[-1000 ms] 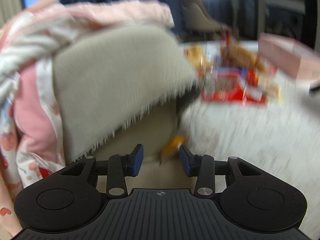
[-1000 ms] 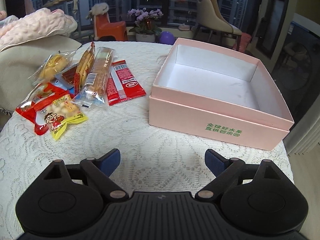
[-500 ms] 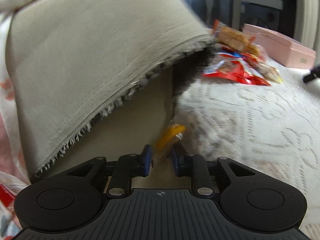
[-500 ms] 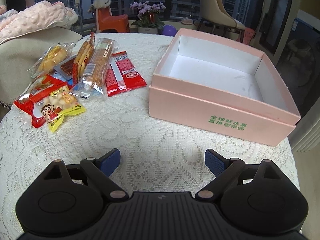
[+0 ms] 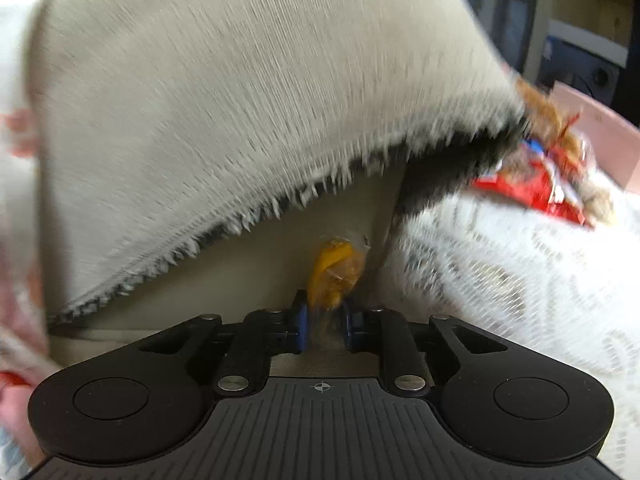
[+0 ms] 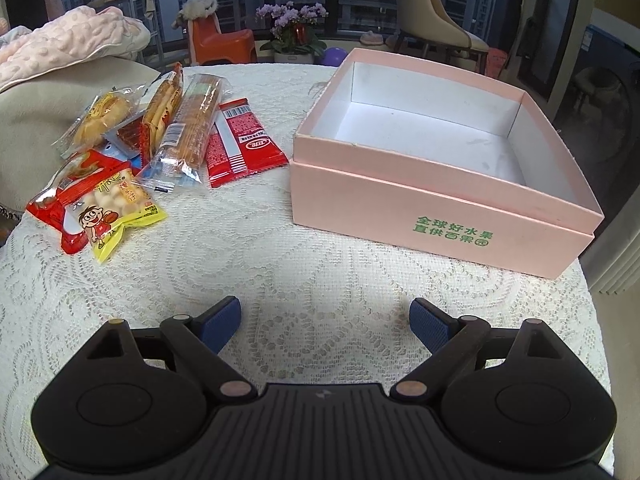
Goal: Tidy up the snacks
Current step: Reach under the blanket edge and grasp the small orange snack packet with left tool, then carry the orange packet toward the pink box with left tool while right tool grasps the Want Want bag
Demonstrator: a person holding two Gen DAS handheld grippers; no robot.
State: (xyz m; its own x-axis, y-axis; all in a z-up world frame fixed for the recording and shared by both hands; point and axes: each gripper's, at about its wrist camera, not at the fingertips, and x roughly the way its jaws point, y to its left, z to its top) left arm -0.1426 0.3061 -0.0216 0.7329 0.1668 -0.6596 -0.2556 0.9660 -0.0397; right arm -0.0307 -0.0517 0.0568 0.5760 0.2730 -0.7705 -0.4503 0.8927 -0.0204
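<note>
My left gripper is shut on a small clear-wrapped yellow snack, low beside the table edge, under a beige fringed cloth. My right gripper is open and empty above the lace tablecloth. A pile of snack packets lies at the left: a yellow cartoon bag, a red wafer pack, a long biscuit pack and a small cake pack. An open, empty pink box stands at the right.
The beige cloth covers a chair back to the left of the table, with a pink blanket on top. Behind the table are an orange stool, a flower pot and a beige chair.
My left gripper closed from open onto the yellow snack beside the table edge. The right gripper drew slightly nearer the table; its jaws stayed open.
</note>
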